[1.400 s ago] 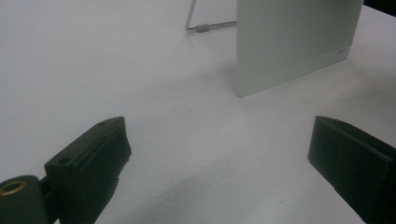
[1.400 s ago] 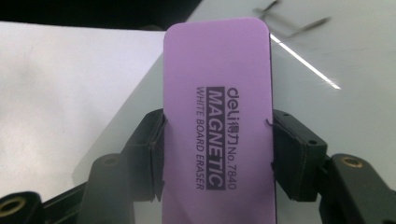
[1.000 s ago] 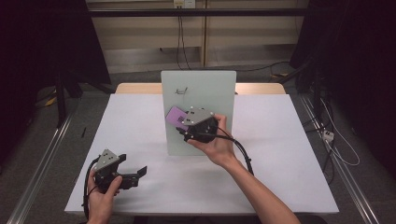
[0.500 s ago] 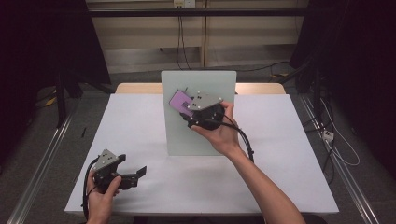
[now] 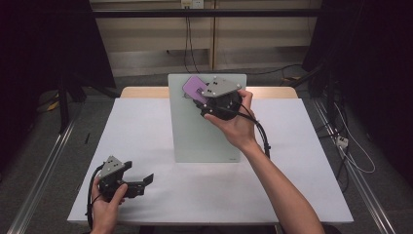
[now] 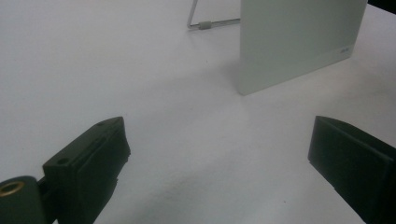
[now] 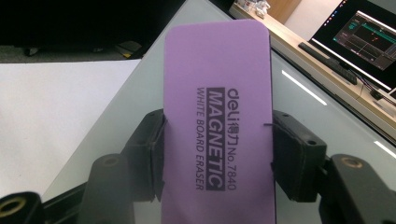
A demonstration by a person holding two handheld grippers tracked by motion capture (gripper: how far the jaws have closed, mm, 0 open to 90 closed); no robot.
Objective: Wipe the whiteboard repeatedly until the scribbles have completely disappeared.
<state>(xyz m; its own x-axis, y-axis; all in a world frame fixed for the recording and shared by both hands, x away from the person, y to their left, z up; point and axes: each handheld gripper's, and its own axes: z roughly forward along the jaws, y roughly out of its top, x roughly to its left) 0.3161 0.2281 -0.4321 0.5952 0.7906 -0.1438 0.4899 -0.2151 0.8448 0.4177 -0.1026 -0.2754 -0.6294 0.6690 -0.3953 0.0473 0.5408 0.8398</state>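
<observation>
Eraser (image 7: 217, 116) clamped in right gripper (image 5: 203, 100) against whiteboard (image 5: 204, 136); left gripper (image 5: 141, 183) gapes, holding nothing

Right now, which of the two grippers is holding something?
The right gripper, up at the top of the standing whiteboard: it is shut on the purple eraser. The left gripper is open over the white table.

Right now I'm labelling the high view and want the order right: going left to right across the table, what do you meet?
Left gripper with open jaws → purple eraser → right gripper, holding the eraser against the upright board.
</observation>
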